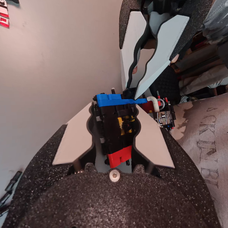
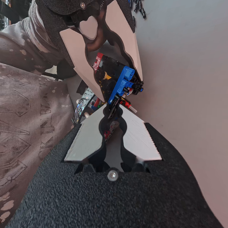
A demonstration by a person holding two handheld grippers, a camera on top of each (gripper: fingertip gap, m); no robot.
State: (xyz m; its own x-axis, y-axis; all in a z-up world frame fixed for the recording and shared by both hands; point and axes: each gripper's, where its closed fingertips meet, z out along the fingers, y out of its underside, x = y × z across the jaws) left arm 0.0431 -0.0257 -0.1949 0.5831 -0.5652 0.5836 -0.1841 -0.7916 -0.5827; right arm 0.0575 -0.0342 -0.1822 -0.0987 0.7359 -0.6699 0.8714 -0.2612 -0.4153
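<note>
Left hand-held gripper [image 1: 114, 106]: two pale wedge-shaped fingers [image 1: 76, 134] with wavy black inner pads, set in a speckled dark foam-like body, pinching a brick-built model [image 1: 117, 125] across its width. The model is hard glossy plastic, mostly black beams studded with pins, with a red block [image 1: 119, 156] at the near end, a blue beam plate [image 1: 118, 100] across the far end and yellow parts showing deep inside. A side section carries a white curved tube [image 1: 154, 103], a grey ring and a black panel with a shiny holographic sticker [image 1: 164, 118]; its lettering is too warped to make out. Right hand-held gripper [image 2: 111, 106], same build with ridged white finger faces [image 2: 137, 139], comes at the model from the opposite end; its tips are pressed nearly together on a thin black piece [image 2: 114, 107] at the edge of the blue plate, beside a red pin and a clear axle. In the left wrist view that gripper [image 1: 130, 95] meets the blue plate from above. The model is held in the air between both grippers, above a plain matte off-white table [image 1: 49, 67]. Loose black pins [image 2: 139, 8] lie farther off on it. A person's grey mottled sweatshirt [image 2: 30, 98], soft fleece with worn dark printed lettering, fills one side. Behind, cluttered dark shelving, blurred. A red-and-white printed item [image 1: 4, 18] sits at the table's far corner.
</note>
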